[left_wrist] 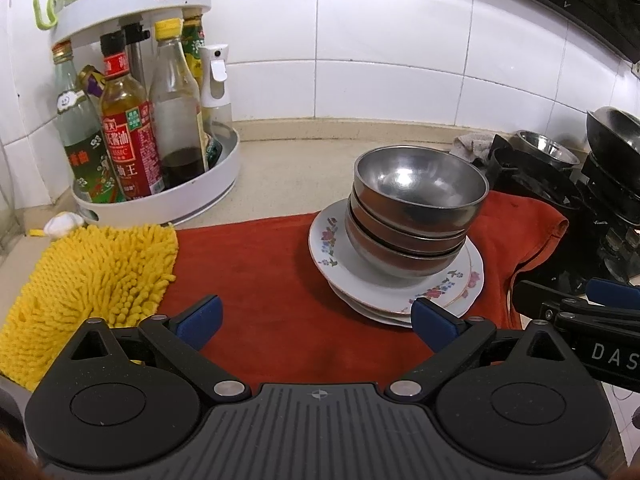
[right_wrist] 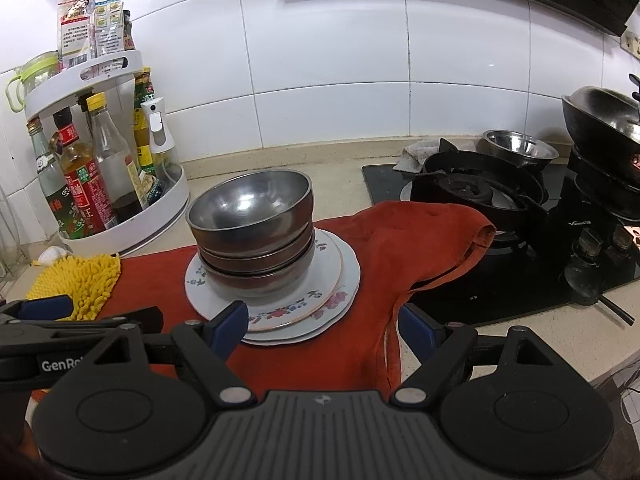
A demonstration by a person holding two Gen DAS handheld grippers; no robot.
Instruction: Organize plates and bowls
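Kitchen table point(right_wrist: 340, 168), red towel point(right_wrist: 400, 240), dishes stacked.
Bowls point(right_wrist: 252, 216) sit on plates point(right_wrist: 332, 280); left tool point(left_wrist: 316, 320) and right tool point(right_wrist: 324, 328) both gape, empty.

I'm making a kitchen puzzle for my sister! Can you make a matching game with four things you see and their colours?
Things:
1. stacked bowls
2. cloth under the plates
3. fluffy mop cloth
4. gripper pads

Colours:
a. blue
b. yellow
c. silvery metal
d. red-orange

Pairs: 1-c, 2-d, 3-b, 4-a
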